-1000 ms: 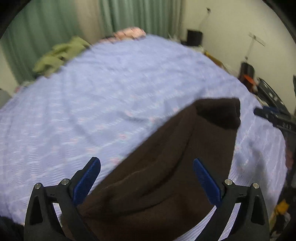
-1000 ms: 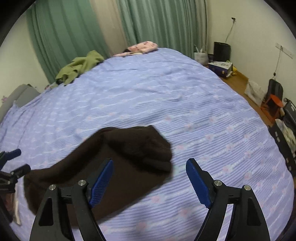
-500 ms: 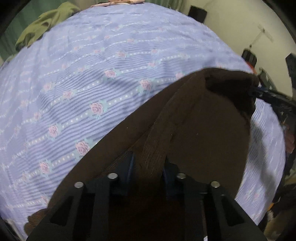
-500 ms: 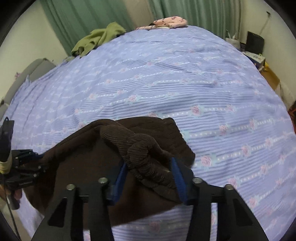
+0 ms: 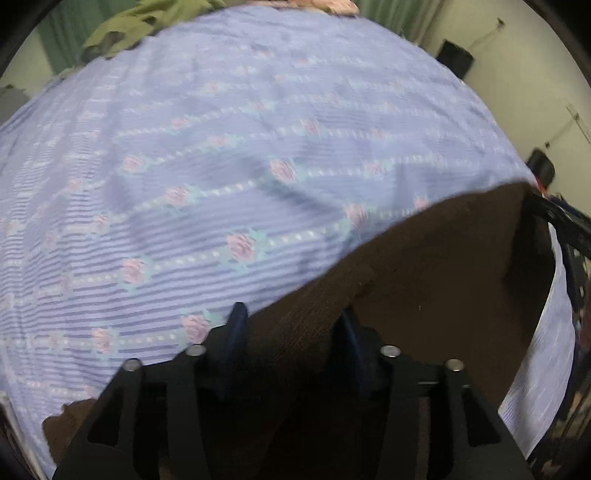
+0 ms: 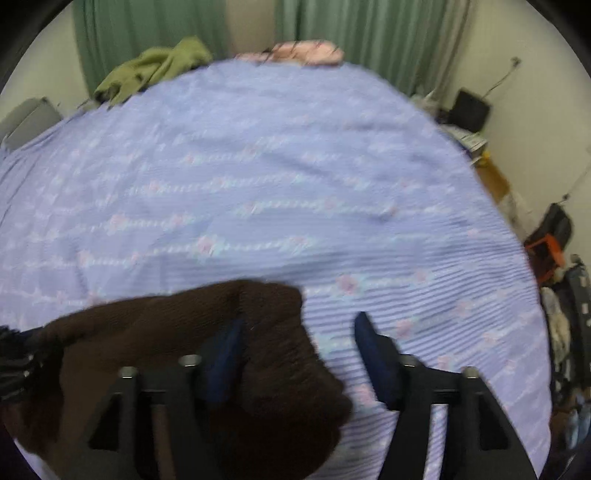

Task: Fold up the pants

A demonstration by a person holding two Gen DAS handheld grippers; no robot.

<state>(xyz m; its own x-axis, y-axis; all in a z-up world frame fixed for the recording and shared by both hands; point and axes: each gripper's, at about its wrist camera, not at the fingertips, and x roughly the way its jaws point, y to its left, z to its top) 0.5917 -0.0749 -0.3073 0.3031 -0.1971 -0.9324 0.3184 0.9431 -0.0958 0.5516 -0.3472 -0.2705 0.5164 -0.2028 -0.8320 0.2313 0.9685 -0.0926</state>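
Dark brown corduroy pants (image 5: 436,280) lie on a lilac floral bedspread (image 5: 221,155). My left gripper (image 5: 291,332) is shut on a fold of the pants, which run off to the right toward the other gripper. In the right wrist view the pants (image 6: 177,332) fill the lower left. My right gripper (image 6: 299,339) has its jaws partly apart; a bunched end of the pants lies over the left finger (image 6: 225,354), while the right finger (image 6: 373,347) stands clear over the bedspread (image 6: 258,177). The frame is blurred.
An olive green garment (image 6: 151,66) and a pink garment (image 6: 306,51) lie at the far edge of the bed, before green curtains (image 6: 369,33). Black boxes, bags and clutter (image 6: 554,240) stand on the floor to the right of the bed.
Both grippers dropped onto the pants and closed from wide open. The left stays shut on the fabric and has lifted back. The right jaws have since widened, and the view tilted up.
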